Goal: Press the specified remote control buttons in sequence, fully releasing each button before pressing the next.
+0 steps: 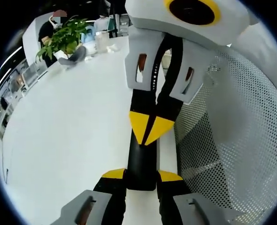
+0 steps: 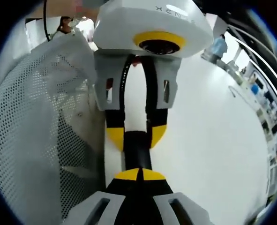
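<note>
A slim black remote [image 1: 140, 159] lies between the yellow-tipped jaws of my left gripper [image 1: 141, 174], which is shut on its sides above the white table [image 1: 72, 131]. From the far side my right gripper [image 1: 150, 129] comes in with its jaws shut together, its yellow tips resting on the remote's top face. In the right gripper view my right gripper [image 2: 139, 175] points at the remote [image 2: 137, 154], which the left gripper [image 2: 136, 135] holds from the opposite end. No buttons can be made out.
A white perforated mesh surface [image 1: 227, 140] rises close beside both grippers, also seen in the right gripper view [image 2: 35, 140]. A potted plant [image 1: 63, 40], a cup [image 1: 102, 41] and a seated person [image 1: 51, 28] are at the table's far end.
</note>
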`<state>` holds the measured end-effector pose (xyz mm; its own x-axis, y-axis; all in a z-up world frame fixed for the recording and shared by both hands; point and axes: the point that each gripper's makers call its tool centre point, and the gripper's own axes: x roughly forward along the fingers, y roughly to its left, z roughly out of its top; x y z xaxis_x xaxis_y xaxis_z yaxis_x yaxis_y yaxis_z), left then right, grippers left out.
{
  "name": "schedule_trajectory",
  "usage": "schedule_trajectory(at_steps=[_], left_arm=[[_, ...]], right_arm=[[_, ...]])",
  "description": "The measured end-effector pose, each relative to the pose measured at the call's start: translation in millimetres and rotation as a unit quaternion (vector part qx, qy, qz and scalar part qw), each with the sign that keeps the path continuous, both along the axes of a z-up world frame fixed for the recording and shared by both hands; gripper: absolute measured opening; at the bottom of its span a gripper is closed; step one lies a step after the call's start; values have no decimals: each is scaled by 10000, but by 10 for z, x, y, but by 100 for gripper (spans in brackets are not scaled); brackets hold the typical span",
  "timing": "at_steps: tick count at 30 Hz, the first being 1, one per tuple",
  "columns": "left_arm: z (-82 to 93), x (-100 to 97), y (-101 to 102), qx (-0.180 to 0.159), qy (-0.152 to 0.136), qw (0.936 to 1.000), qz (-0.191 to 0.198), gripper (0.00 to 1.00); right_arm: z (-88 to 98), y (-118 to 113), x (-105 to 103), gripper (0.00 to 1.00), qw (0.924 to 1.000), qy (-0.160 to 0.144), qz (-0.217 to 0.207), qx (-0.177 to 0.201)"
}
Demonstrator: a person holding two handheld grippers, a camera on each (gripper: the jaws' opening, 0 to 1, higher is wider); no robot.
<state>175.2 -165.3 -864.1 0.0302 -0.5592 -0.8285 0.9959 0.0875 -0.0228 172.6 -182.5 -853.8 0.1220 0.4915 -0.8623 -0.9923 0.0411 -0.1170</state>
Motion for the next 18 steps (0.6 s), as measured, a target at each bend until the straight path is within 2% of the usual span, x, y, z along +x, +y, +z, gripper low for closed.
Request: schedule_trajectory(at_steps=[6,10,18], left_arm=[[-1,5,6,-63,-5,9999,86,25],[-2,4,8,-136,-22,9998,133,25],[0,13,-2,-160,-40,9998,111,25]], right_arm=[[-4,25,5,0,9998,-24,199,-58],[-24,39,4,0,9979,-102,514,-374],[-27,33,32,0,9977,170,388,-535]])
